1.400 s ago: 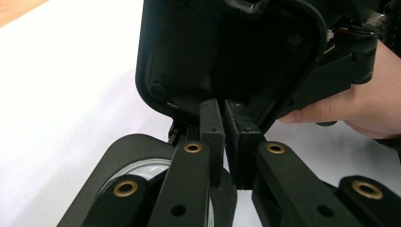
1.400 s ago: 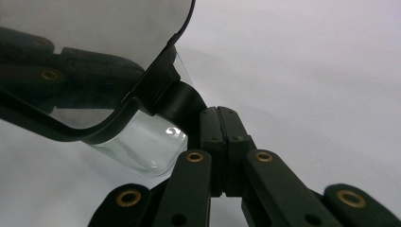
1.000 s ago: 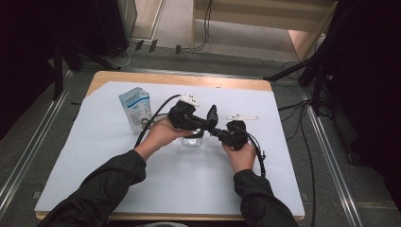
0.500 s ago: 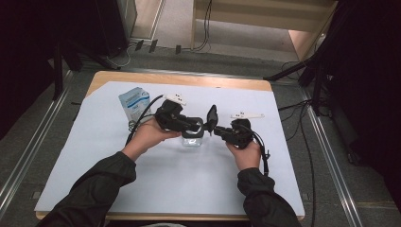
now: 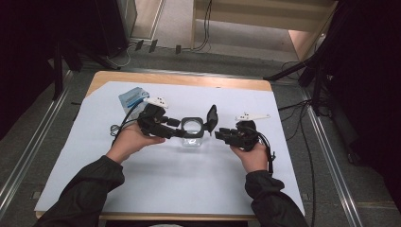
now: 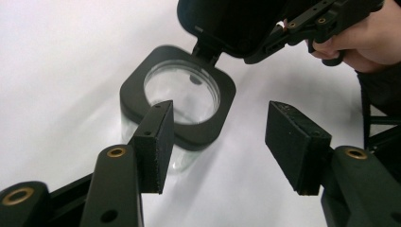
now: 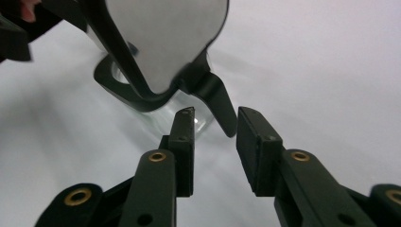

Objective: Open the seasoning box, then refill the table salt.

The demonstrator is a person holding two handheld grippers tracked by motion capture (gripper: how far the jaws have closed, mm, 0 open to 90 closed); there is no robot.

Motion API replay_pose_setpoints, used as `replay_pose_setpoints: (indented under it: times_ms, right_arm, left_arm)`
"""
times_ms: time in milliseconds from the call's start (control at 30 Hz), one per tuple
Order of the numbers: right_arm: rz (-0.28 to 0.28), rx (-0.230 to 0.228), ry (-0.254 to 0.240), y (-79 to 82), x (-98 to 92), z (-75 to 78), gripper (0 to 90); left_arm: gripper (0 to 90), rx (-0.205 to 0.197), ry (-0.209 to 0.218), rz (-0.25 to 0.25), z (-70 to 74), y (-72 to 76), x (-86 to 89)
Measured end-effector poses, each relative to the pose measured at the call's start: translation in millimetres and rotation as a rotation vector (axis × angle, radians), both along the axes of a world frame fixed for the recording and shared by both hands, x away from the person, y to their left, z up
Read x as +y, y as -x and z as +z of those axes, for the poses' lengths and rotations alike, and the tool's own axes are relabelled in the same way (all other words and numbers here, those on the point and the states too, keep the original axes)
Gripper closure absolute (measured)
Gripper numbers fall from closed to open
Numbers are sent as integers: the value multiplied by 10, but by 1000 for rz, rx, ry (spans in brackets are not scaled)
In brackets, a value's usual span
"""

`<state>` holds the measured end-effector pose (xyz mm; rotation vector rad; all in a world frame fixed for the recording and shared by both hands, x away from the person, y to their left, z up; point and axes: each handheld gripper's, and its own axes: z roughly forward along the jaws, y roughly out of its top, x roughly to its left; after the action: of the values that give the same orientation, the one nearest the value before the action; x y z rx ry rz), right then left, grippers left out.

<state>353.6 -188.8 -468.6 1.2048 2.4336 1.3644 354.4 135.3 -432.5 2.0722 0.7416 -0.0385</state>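
A clear glass jar with a square black collar stands mid-table, its hinged black lid flipped upright. My left gripper is at the jar's left side. Its jaws have just been opening, and in the left gripper view the left gripper is open, with nothing between the pads and the jar just beyond the left pad. My right gripper sits right of the lid. Its jaws have just been opening too. In the right gripper view the right gripper is open with an empty gap, and the lid's tab is just ahead.
A blue and white packet lies at the back left of the white table cover. Cables trail from both grippers. Beyond the table's far wooden edge is floor with wires and a stand.
The left hand has drawn back to the left, away from the jar, and its jaws have spread. The right gripper's jaws have parted and let go of the lid, which stays upright.
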Motion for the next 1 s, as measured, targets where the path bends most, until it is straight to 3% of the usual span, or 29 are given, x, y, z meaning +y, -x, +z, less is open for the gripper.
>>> replay_pose_setpoints:
  times_ms: [100,267,433,600,800,1000]
  right_arm:
    - [-13,13,3,-16,-45,-34,666]
    - [-21,11,-24,-32,-87,-29,639]
    - [-11,25,-24,-29,-87,-63,593]
    - [8,9,-23,15,-49,-32,579]
    - [34,-14,-13,93,19,7,576]
    - [56,-29,-21,146,75,31,578]
  left_arm:
    - [393,-9,14,-17,6,45,78]
    - [360,-10,24,11,3,112,198]
    - [376,2,-3,42,-17,153,342]
    - [379,-4,-45,90,-6,177,507]
    - [417,-9,-29,118,38,198,693]
    - [441,-17,-50,147,84,204,845]
